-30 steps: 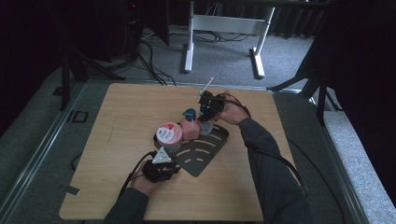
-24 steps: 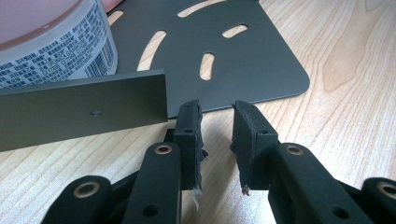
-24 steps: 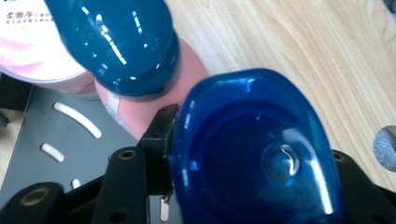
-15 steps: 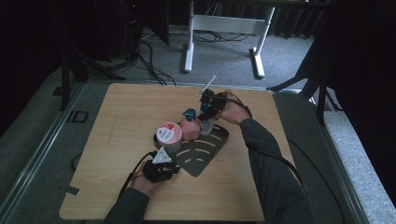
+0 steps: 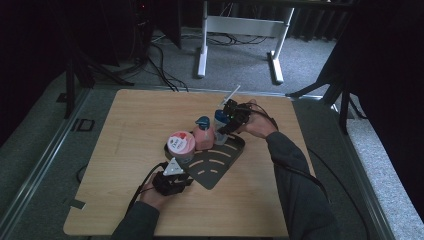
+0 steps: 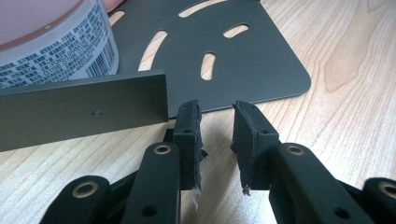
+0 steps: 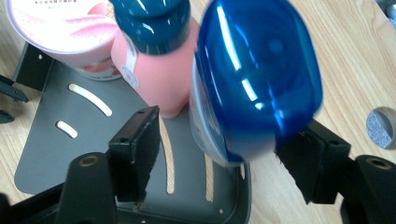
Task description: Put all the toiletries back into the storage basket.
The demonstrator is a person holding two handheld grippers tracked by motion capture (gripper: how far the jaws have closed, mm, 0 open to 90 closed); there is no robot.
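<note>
A dark slotted metal tray lies mid-table and carries a pink tub, a pink bottle with a teal cap and a blue-capped bottle. My right gripper straddles the blue-capped bottle at the tray's far corner. Its jaws have just been opening: the left pad stands clear of the bottle, so the right gripper is open around it. My left gripper sits at the tray's near corner. In the left gripper view, the left gripper has a narrow gap with only wood between the pads, beside the tray's raised lip.
A white stick lies on the wooden table behind the right hand. A small grey disc rests on the wood near the bottle. White frame legs and cables stand on the floor beyond the far edge.
The right hand has shifted very slightly beside the blue-capped bottle. The left hand and the things on the tray have stayed put.
</note>
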